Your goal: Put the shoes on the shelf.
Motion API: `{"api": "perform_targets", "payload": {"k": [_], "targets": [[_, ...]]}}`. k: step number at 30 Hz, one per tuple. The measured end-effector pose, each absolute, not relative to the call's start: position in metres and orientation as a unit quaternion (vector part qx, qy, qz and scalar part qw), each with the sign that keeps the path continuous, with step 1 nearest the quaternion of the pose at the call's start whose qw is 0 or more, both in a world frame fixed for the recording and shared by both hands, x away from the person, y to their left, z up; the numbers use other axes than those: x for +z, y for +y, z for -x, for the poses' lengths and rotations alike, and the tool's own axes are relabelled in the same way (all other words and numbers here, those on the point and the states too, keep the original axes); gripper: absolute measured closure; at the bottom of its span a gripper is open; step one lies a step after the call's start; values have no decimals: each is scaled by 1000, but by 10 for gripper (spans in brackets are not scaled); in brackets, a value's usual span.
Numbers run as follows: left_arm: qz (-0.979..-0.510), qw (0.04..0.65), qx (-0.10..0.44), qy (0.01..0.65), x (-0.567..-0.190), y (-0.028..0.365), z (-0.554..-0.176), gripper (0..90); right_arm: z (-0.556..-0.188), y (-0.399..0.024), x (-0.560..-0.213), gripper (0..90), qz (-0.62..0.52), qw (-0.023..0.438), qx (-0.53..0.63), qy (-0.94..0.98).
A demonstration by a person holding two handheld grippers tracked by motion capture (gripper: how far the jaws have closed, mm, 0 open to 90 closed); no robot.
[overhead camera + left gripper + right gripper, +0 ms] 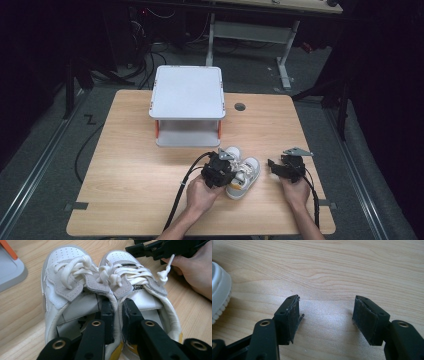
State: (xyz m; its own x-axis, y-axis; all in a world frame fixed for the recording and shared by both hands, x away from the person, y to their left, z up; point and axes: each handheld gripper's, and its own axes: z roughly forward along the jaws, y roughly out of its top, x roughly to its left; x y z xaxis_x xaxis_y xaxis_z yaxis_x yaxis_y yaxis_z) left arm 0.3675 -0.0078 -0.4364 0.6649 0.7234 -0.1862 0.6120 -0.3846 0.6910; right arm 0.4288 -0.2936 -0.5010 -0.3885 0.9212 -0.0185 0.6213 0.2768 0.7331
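Together, the two small white shoes (110, 287) are pinched as a pair: the left tongs (117, 315) reach down into their openings, one jaw inside each shoe, clenched on the two inner collar walls that press against each other. That grip lets one hand carry both shoes at once and keeps them side by side, toes pointing away from the person. They sit near the front middle of the wooden surface (125, 165), just ahead of the left hand (200, 194). The right tongs (325, 315) hang released just above bare wood, jaws wide with nothing between them, close beside the outer shoe; a loose lace end trails toward them, and a white sole edge (219, 295) shows at their side.

Behind the shoes stands a grey two-level rack (188, 102) with orange corner posts, its lower shelf opening facing the person. It looks like the likely destination. The low gap under the top shelf and the dangling laces could snag on the way in.
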Motion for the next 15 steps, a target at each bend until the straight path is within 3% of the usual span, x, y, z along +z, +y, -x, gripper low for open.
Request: {"api": "perform_targets", "payload": {"k": [15], "targets": [[-823, 388, 91, 404, -427, 10, -362, 804, -429, -294, -501, 382, -503, 228, 329, 766]]}}
